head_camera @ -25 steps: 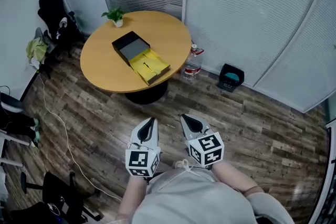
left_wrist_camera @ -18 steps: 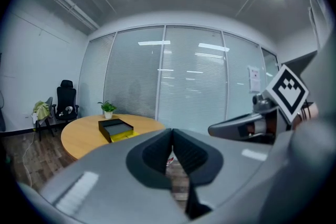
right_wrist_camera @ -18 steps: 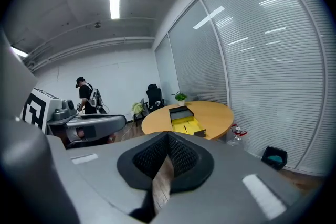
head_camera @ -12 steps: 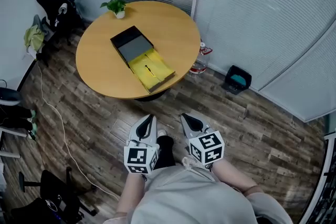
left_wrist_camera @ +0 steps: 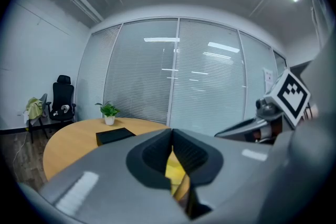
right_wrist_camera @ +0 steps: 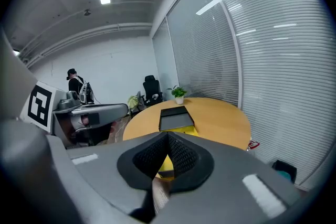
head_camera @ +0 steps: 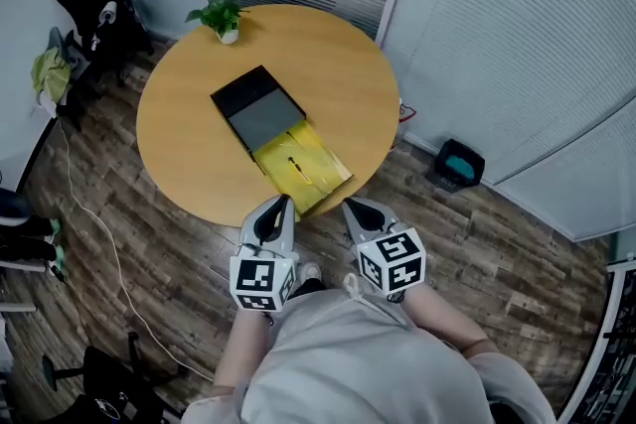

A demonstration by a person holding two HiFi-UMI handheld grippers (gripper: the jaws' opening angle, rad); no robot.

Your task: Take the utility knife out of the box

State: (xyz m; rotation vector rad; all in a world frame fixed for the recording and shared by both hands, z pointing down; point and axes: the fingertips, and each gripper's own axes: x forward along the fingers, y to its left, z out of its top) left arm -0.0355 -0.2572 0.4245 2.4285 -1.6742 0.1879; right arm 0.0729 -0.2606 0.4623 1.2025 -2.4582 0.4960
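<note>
On the round wooden table (head_camera: pixel 189 144) lies an opened box: a black lid part (head_camera: pixel 258 109) and a yellow tray (head_camera: pixel 316 176) nearer me. A thin dark utility knife (head_camera: pixel 295 164) rests in the tray. My left gripper (head_camera: pixel 281 204) hovers at the table's near edge, just short of the tray, jaws together and empty. To its right, my right gripper (head_camera: pixel 350 207) is shut with nothing in it, beside the tray's near corner. In the left gripper view the lid (left_wrist_camera: pixel 114 135) lies ahead; in the right gripper view the lid (right_wrist_camera: pixel 176 119) lies beyond the yellow tray (right_wrist_camera: pixel 167 162).
A small potted plant (head_camera: pixel 221 18) stands at the table's far edge. Glass walls with blinds close off the far side. A teal bin (head_camera: pixel 459 164) sits on the floor to the right. A black chair with clothes (head_camera: pixel 84 5) and floor cables are at the left.
The person has walked up to the table. Both grippers went from over the wooden floor to the table's near edge, still shut. The box now lies much closer.
</note>
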